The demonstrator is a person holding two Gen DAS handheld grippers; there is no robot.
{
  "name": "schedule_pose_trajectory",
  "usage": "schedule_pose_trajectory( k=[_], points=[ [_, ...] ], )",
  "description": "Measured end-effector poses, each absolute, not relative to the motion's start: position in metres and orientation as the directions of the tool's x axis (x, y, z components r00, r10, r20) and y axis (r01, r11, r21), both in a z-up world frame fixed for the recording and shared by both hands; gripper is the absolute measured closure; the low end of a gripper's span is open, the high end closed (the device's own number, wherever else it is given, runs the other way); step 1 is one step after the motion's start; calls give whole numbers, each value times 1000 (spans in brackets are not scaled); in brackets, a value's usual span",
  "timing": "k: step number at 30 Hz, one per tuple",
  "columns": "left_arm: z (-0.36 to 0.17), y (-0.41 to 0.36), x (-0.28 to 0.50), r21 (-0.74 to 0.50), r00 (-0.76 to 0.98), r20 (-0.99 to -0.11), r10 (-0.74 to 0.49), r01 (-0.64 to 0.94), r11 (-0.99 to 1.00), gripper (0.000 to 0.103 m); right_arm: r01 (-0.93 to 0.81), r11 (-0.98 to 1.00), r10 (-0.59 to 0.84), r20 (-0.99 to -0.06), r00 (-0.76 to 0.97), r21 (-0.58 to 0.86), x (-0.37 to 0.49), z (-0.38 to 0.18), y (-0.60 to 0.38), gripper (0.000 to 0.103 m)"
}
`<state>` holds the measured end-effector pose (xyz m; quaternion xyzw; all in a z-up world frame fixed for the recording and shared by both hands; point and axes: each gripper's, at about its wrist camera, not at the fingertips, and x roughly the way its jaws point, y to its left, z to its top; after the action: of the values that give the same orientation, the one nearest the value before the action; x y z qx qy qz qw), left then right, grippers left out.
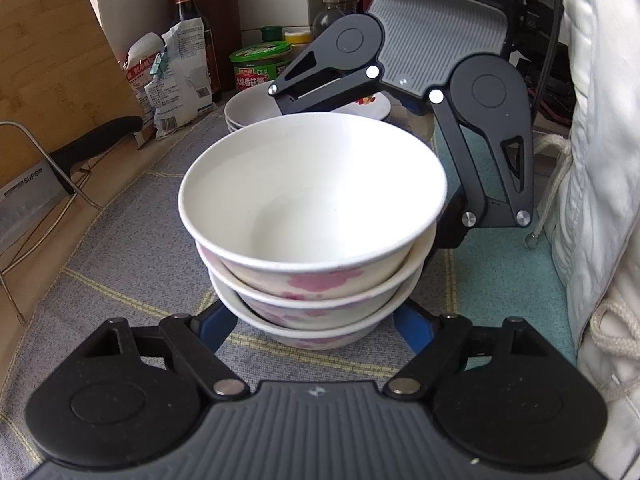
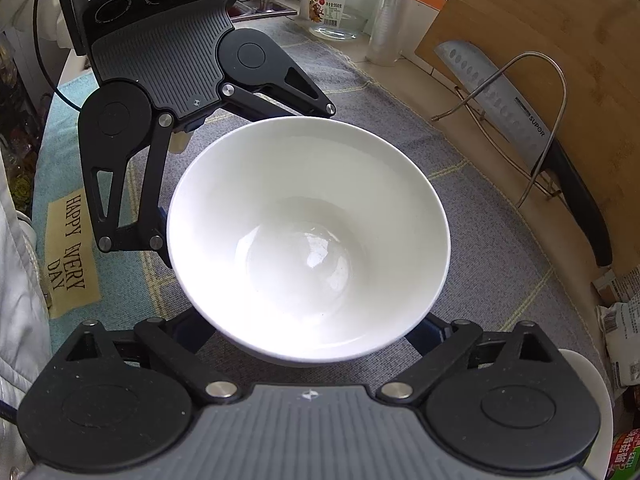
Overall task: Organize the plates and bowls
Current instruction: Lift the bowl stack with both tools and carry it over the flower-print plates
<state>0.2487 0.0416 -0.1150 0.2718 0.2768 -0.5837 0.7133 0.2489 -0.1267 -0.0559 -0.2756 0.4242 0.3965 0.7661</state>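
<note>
A: Where are the bowls?

B: A stack of bowls, three nested with pink flowers on the sides, stands on the grey cloth covering the counter, in front of the cutting board that leans at the back.

A: And the left gripper?

B: Its jaws are spread wide on either side of the stack's lowest bowl. I cannot tell whether the blue fingertips touch it.

A: The right gripper?

B: It faces the left one from across the stack, jaws likewise apart around the base; its tips are hidden under the bowls, so contact is unclear.

A: Anything else near the board?

B: A cleaver rests in a wire rack against it. Beyond the stack, beside the board, lie more plates.
</note>
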Motion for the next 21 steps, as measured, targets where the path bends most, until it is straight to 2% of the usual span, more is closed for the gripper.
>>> schedule_pose_trajectory(
  k=[8, 14, 21],
  points=[
    [-117, 43, 257, 37, 134, -707, -695, 988, 153, 18, -840, 536, 395, -856, 334, -80, 246, -54, -127, 5],
    [-116, 36, 261, 41, 114, -712, -692, 992, 122, 12, -842, 537, 415, -850, 325, -60, 246, -55, -130, 5],
    [-116, 35, 261, 36, 109, -718, -687, 992, 119, 13, -837, 545, 426, -847, 319, -40, 247, -54, -133, 6]
  ],
)
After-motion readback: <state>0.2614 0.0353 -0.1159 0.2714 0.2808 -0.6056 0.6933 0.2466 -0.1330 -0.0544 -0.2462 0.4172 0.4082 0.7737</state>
